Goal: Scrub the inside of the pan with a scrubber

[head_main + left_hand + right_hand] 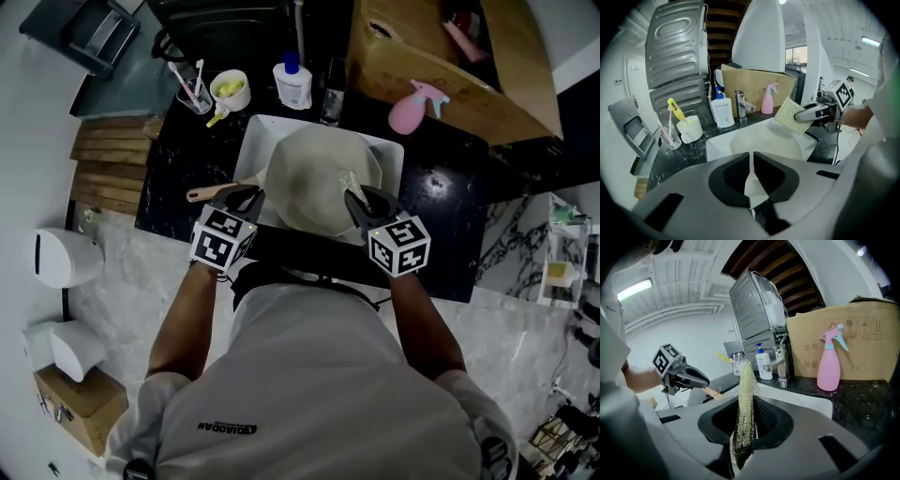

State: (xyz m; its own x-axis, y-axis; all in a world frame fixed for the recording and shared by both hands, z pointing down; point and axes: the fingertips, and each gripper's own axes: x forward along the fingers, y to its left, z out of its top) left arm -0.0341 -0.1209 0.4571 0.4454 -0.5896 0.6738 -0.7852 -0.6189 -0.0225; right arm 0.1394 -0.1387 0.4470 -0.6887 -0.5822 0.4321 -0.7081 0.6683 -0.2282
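A cream pan (314, 183) lies in the white sink (251, 141), its wooden handle (204, 194) pointing left. My left gripper (249, 198) is shut at the pan's near-left edge by the handle; in the left gripper view a pale sliver shows between the closed pads of that gripper (751, 178), and the pan (764, 143) lies just beyond. My right gripper (360, 201) is shut on a yellow-green mesh scrubber (351, 180) held over the pan's right side. The scrubber (743, 408) stands upright between the jaws of this gripper (744, 427).
Behind the sink stand a white soap bottle (292, 84), a faucet (330, 94), a pink spray bottle (412, 108) and a cardboard box (422, 61). A cup with a yellow brush (230, 89) and a glass of toothbrushes (190, 89) sit at the back left on the black counter (178, 178).
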